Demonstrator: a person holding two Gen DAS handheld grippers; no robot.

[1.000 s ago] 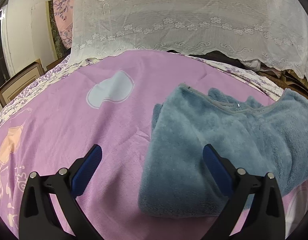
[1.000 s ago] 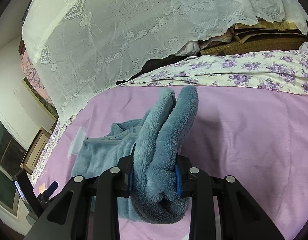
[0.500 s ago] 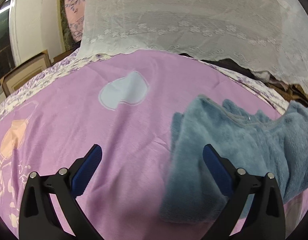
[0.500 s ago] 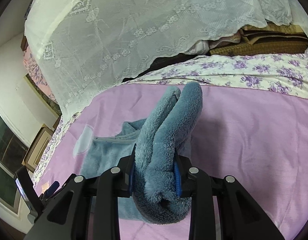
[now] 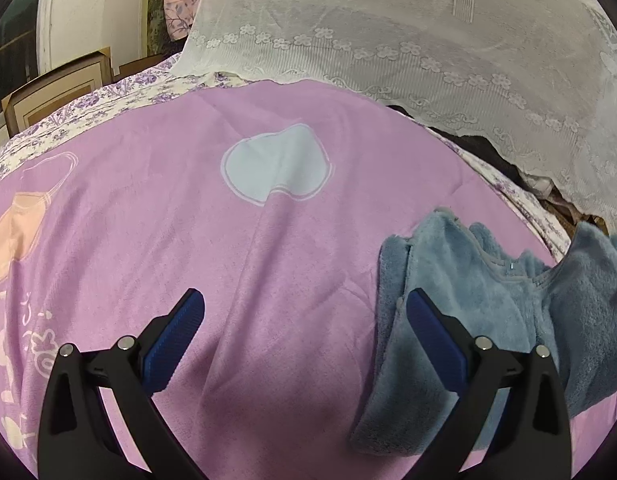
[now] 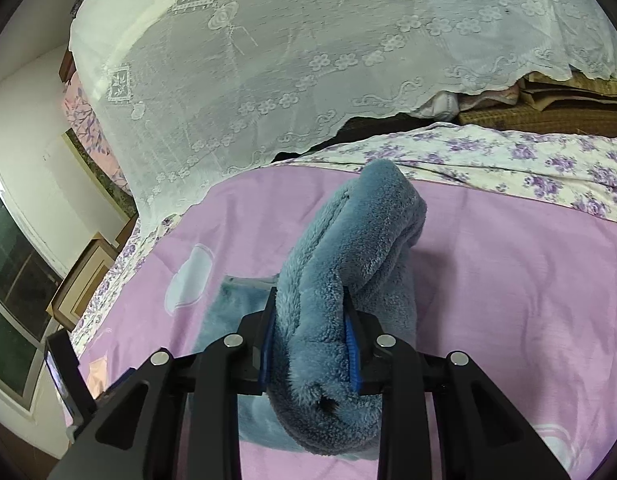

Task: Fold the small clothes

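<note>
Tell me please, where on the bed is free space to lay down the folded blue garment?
The pink blanket lies bare between the pale cloud print and the open left claw, and left toward the peach print. Right of the blue fleece garment, held by the right claw, it is bare up to the floral sheet. The lace-covered pile crowds the far edge.

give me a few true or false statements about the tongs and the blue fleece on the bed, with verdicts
1. The right tongs are clamped on the blue fleece garment. True.
2. The left tongs hold the garment too. False: they are open, with only the purple blanket between the pads.
3. The garment lies on a wooden floor. False: it rests on the purple blanket.
4. A white lace cloth hangs behind the bed. True.
</note>
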